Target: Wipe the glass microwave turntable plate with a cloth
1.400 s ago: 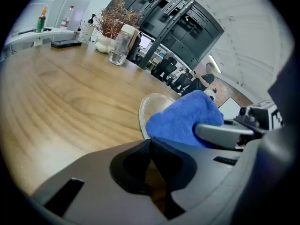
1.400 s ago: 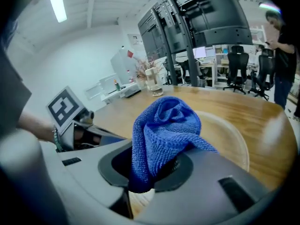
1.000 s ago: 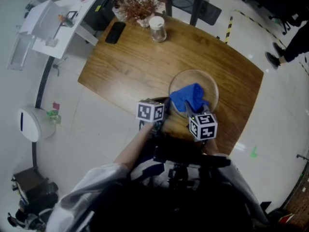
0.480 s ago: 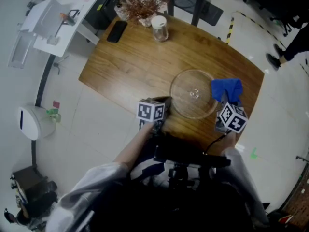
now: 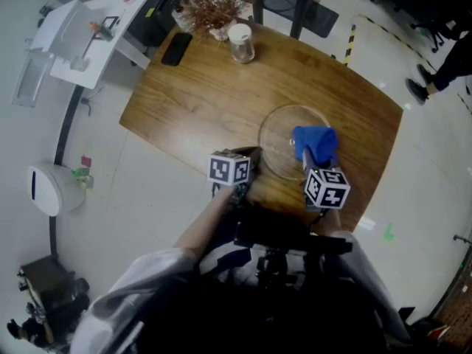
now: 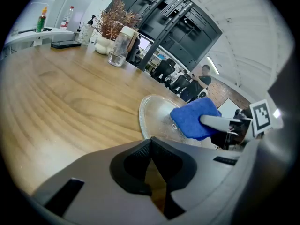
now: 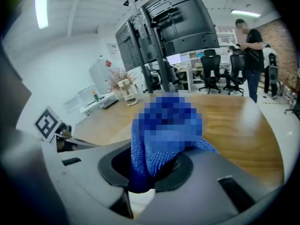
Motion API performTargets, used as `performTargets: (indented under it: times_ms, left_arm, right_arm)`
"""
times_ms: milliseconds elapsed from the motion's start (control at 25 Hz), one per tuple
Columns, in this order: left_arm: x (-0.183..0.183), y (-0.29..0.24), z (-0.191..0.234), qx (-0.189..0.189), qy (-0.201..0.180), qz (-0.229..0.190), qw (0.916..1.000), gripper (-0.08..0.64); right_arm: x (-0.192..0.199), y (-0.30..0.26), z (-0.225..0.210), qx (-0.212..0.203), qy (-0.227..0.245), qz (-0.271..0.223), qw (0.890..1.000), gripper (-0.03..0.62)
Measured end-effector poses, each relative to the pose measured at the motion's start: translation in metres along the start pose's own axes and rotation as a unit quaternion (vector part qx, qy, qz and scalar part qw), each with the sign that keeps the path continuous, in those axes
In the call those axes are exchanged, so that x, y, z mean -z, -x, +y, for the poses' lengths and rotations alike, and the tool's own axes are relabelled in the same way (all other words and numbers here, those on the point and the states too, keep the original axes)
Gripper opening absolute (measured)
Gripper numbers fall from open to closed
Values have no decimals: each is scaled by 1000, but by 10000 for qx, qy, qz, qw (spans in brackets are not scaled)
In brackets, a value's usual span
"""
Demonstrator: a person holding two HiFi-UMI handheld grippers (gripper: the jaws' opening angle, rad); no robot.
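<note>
The round clear glass turntable plate (image 5: 284, 135) lies flat on the wooden table (image 5: 199, 102), near its front right corner. My right gripper (image 5: 313, 161) is shut on a bunched blue cloth (image 5: 315, 143), which rests over the right part of the plate. In the right gripper view the cloth (image 7: 140, 161) fills the jaws, and the plate is hidden behind it. My left gripper (image 5: 253, 155) is shut with its tips at the plate's left rim. In the left gripper view the plate (image 6: 157, 118) starts right beyond the closed jaws; whether they pinch the rim I cannot tell.
At the table's far side stand a glass jar with a white lid (image 5: 240, 43) and a vase of dried twigs (image 5: 214, 6), with a black phone (image 5: 176, 49) beside them. The table's front edge runs just below both grippers. A person's legs (image 5: 442, 72) show at far right.
The right gripper swept the cloth from the plate's near-left part out past its right rim, then back onto the right part. The left gripper stayed put.
</note>
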State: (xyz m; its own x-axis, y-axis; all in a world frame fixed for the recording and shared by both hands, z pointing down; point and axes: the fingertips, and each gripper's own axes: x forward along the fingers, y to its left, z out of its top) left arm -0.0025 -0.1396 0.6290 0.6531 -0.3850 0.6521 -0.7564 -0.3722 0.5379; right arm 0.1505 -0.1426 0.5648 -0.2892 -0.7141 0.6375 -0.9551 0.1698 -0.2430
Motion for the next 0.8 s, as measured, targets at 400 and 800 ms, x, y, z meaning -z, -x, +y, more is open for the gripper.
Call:
performTargets:
  times_ms: [400, 800]
  left_arm:
    - [1, -1, 1, -74, 32, 66, 9999, -8]
    - [0, 0, 0, 78, 54, 33, 9999, -8]
  right_arm:
    - [58, 6, 124, -1463, 1026, 653, 9817, 84]
    - [3, 25, 3, -52, -76, -58, 9999, 83]
